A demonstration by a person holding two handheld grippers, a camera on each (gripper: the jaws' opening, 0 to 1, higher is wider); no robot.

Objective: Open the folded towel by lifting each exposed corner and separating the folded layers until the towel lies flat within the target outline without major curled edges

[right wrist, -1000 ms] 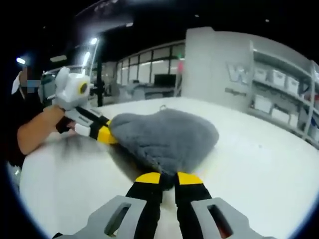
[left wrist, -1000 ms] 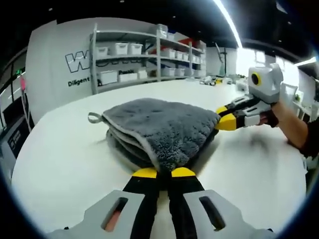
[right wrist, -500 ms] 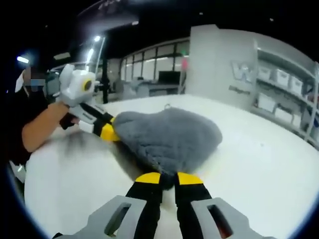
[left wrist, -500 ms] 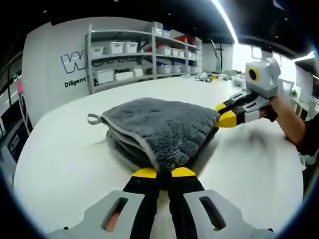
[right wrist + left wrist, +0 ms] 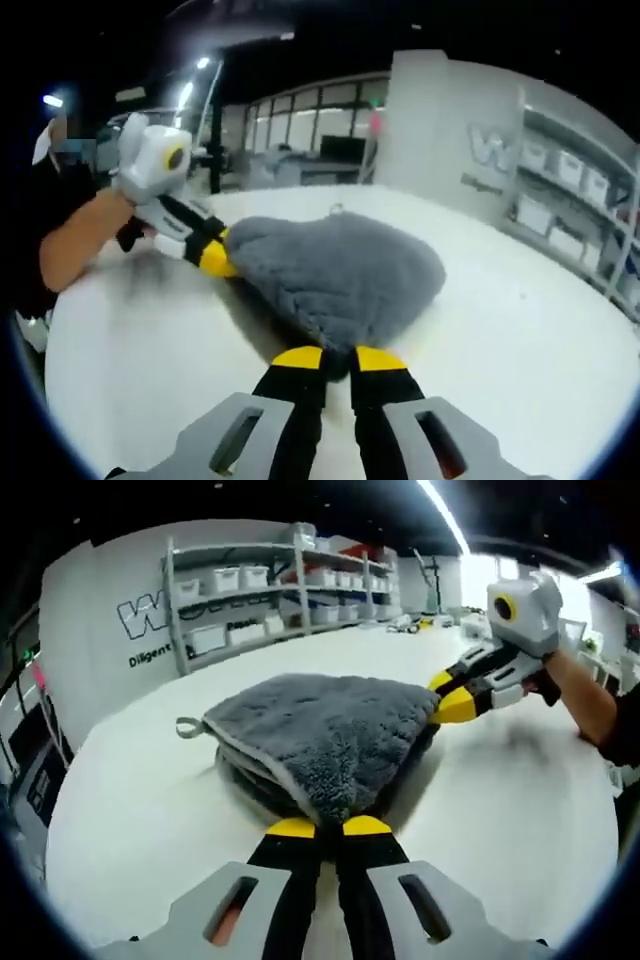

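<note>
A: where's the towel [image 5: 325, 735] sitting?

B: middle of the white desk [image 5: 140, 820], grey, folded in layers, hang loop [image 5: 188, 726] poking out at 9 o'clock in the left gripper view.

A: and the grippers?

B: left hand-held gripper [image 5: 330, 827] is clenched on the near corner at 6 o'clock. right hand-held gripper [image 5: 339, 357] is pinched on its own near corner too, and it comes in at 2 o'clock in the left gripper view. shelves [image 5: 290, 595] with bins behind.

Ahead of my left tongs, the white wall [image 5: 110, 620] behind the shelving carries a large outlined "W" and below it the word "Diligent". Past my right tongs the same wall [image 5: 440, 110] shows the "W" cut off; the rest I cannot read.
</note>
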